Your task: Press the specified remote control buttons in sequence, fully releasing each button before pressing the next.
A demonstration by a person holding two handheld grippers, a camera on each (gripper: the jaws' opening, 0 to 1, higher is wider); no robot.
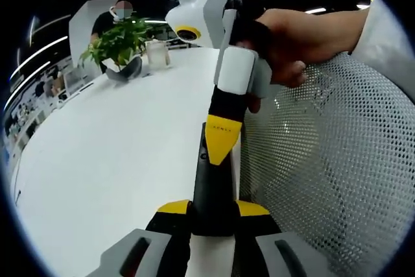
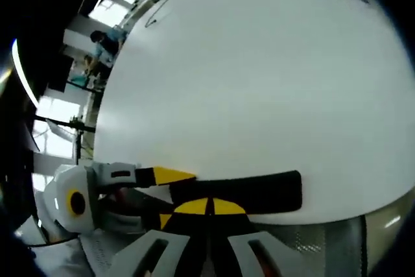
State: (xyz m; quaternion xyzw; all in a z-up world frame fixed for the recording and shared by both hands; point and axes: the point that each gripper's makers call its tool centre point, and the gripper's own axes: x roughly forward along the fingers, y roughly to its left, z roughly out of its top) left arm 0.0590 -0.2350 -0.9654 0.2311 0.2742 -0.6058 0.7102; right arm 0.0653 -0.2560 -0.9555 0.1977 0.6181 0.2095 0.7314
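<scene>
The left claw [image 1: 214,215] pinches the remote control [image 1: 209,186], which runs up-frame to the right claw [image 1: 224,141] pressed together on it.

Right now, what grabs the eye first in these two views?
The black remote control, clamped in the left tool and pointing up the middle of the left gripper view. The right tool comes in from above, a hand holding it, its yellow tip on the remote. Behind lie the big white table, a potted plant at its far end, and a white mesh chair back on the right.
</scene>
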